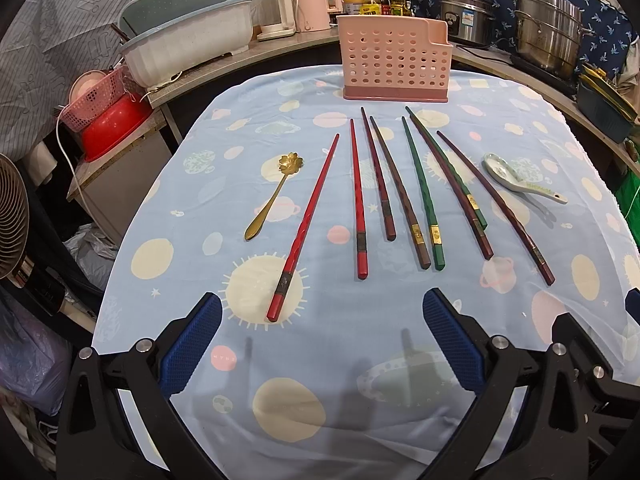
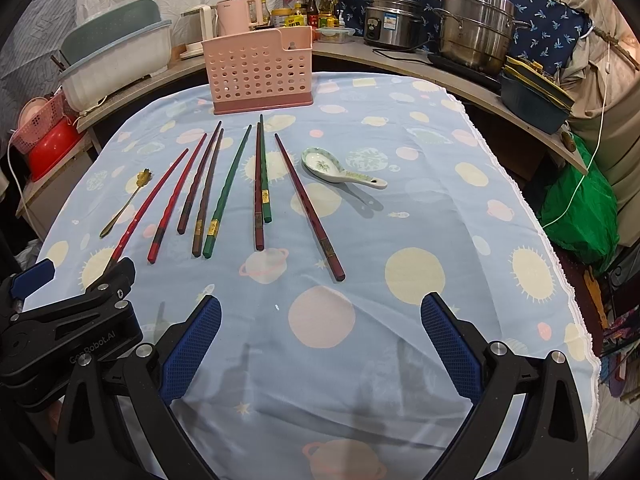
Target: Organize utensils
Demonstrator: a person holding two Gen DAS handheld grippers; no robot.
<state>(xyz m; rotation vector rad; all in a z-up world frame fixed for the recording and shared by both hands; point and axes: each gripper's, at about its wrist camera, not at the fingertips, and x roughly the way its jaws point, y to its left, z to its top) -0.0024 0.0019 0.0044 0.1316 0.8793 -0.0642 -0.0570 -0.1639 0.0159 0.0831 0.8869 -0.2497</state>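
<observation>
Several chopsticks lie fanned on the blue tablecloth (image 1: 320, 360): two red ones (image 1: 306, 220), dark maroon ones (image 1: 378, 176) and green ones (image 1: 420, 188). A gold flower spoon (image 1: 276, 192) lies to their left, a white ceramic spoon (image 1: 516, 178) to their right. A pink perforated utensil holder (image 1: 394, 62) stands at the far edge. My left gripper (image 1: 322, 340) hovers open just short of the red chopstick's near end. My right gripper (image 2: 320, 340) is open over bare cloth, nearer than the maroon chopstick (image 2: 310, 208). The same holder (image 2: 260, 72) and ceramic spoon (image 2: 340, 170) show in the right wrist view.
A counter behind the table carries a dish tub (image 1: 188, 48), kettles (image 1: 316, 4), bottles, a rice cooker (image 1: 466, 16) and a steel steamer pot (image 1: 548, 36). A red basin (image 1: 112, 128) sits left. The table edge drops off right by a green bag (image 2: 580, 208).
</observation>
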